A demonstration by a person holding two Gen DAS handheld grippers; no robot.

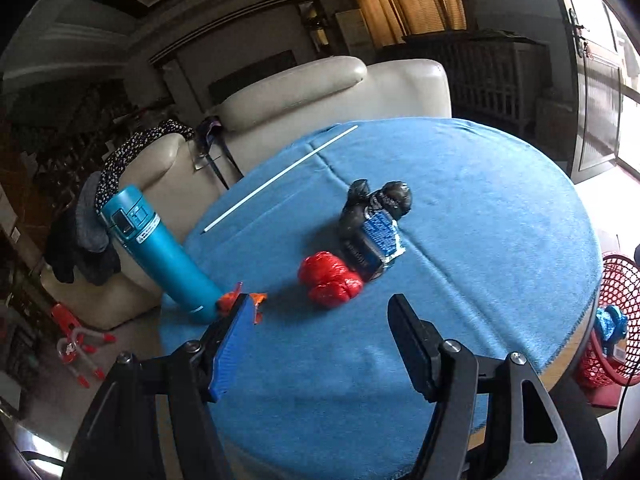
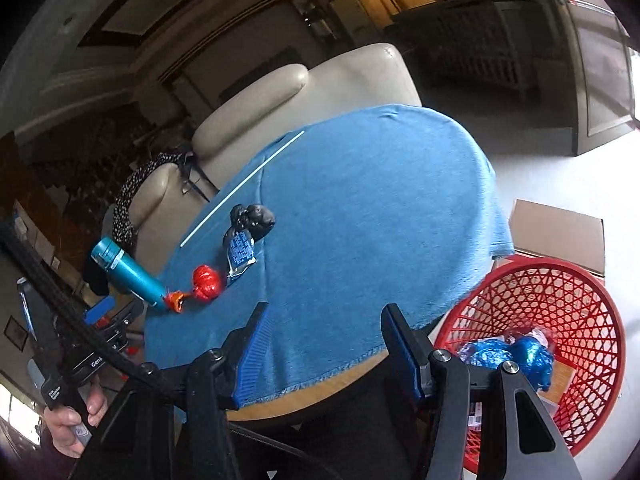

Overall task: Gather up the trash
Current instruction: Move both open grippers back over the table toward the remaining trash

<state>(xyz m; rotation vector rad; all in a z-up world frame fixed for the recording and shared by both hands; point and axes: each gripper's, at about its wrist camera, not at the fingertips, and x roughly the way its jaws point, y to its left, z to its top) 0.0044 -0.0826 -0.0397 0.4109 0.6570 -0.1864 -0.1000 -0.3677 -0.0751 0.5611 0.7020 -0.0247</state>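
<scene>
Blue towelling cloth [image 1: 460,184] covers the round table. In the left wrist view the left gripper [image 1: 322,312] stands at the bottom of the frame, jaws apart with nothing between them. Just above it, mid-frame, lie a crumpled red plastic wad [image 1: 330,278], a blue foil wrapper [image 1: 378,240] touching a knotted black plastic bag [image 1: 376,200], and a small orange scrap [image 1: 256,304] beside a tilted teal flask [image 1: 160,252]. A thin white stick [image 1: 280,176] lies toward the upper left. In the right wrist view the right gripper [image 2: 324,320] is likewise parted and empty at the bottom centre. A red mesh plastic basket [image 2: 580,300] at the lower right holds crumpled blue wrappers [image 2: 508,356].
</scene>
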